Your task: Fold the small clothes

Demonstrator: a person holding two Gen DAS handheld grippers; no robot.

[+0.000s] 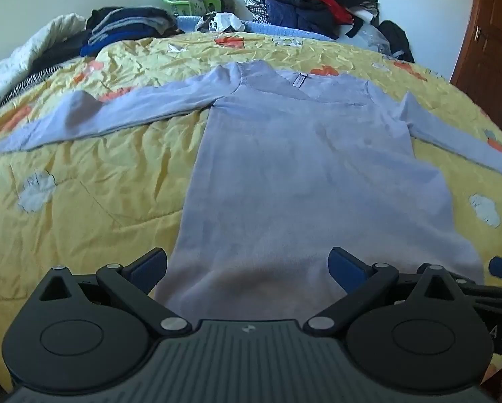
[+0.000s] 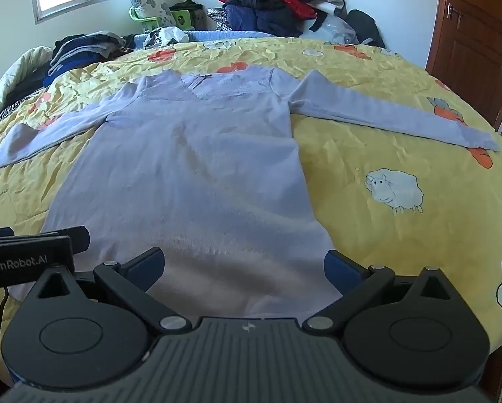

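Our left claw (image 1: pixel 247 265) and right claw (image 2: pixel 244 267) hang with jaws spread wide and empty above the hem of a lavender long-sleeved sweater (image 1: pixel 301 174), which lies flat, sleeves outstretched, on a bed's yellow sheep-print quilt (image 2: pixel 402 141); piled clothes (image 2: pixel 271 0) sit beyond.
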